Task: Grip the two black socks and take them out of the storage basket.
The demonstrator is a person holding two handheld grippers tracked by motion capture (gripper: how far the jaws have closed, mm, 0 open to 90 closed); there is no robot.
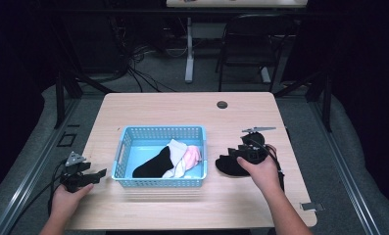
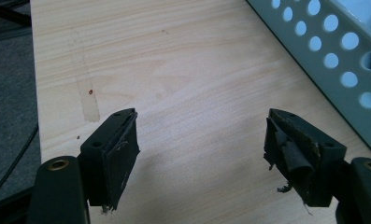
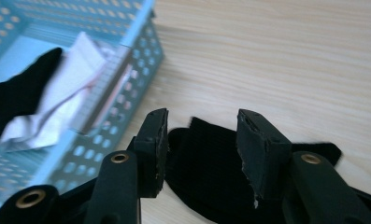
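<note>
A light blue perforated basket [image 1: 160, 131] sits at mid-table and holds a black sock [image 1: 153, 165], a white sock [image 1: 178, 155] and a pink one [image 1: 194, 154]. Another black sock [image 1: 227, 166] lies flat on the table just right of the basket. My right gripper [image 1: 234, 153] hovers over that sock, open; in the right gripper view the sock [image 3: 206, 172] lies below the spread jaws [image 3: 204, 135], and no pad touches it. My left gripper [image 1: 98, 174] rests left of the basket, open and empty [image 2: 202, 135], over bare wood.
The basket wall [image 2: 332, 56] stands close to the right of the left gripper. A round cable hole [image 1: 222, 105] is at the table's far side and a tape scrap [image 1: 312, 206] near the front right corner. A chair [image 1: 251, 44] stands beyond the table.
</note>
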